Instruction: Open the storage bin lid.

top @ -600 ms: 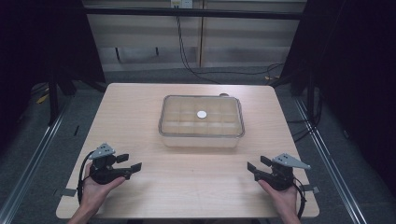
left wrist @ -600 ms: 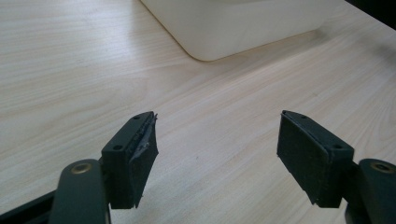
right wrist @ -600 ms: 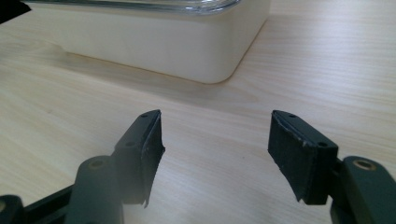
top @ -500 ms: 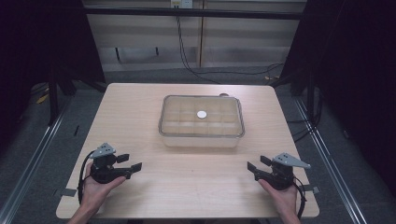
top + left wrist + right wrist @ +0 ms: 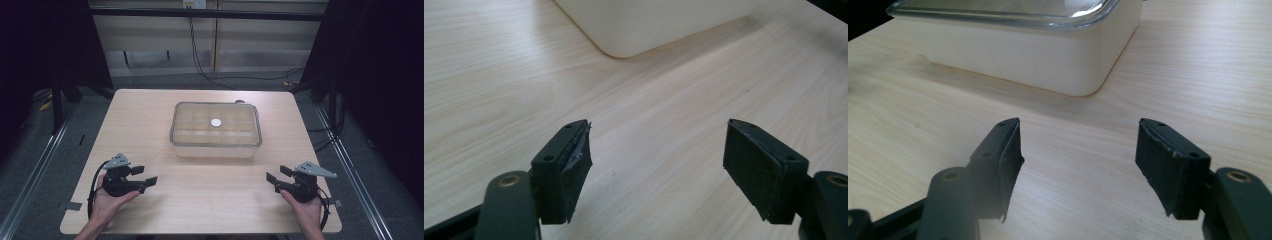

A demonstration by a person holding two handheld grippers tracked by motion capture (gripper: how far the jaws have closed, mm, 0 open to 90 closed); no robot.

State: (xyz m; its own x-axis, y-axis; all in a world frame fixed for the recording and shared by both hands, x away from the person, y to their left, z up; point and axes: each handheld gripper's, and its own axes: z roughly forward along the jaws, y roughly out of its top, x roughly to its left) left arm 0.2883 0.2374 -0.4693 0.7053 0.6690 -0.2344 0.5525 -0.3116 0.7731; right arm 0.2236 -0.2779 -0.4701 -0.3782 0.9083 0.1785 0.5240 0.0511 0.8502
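Note:
A pale rectangular box (image 5: pixel 216 131) with a clear lid stands in the middle of the wooden table (image 5: pixel 150 115); a small white disc (image 5: pixel 215 122) lies on the lid. My left gripper (image 5: pixel 146 177) rests low over the table near its front left, held by a hand, jaws apart with nothing between them (image 5: pixel 656 155). My right gripper (image 5: pixel 272 180) sits near the front right, also open and empty (image 5: pixel 1078 150). Both point inward toward the box, whose corner (image 5: pixel 624 30) and side wall (image 5: pixel 1038 60) appear ahead of the jaws.
Bare wood lies between the two grippers and the box. Dark frame posts and a rail (image 5: pixel 30 165) flank the table; cables (image 5: pixel 200 65) run across the floor behind it.

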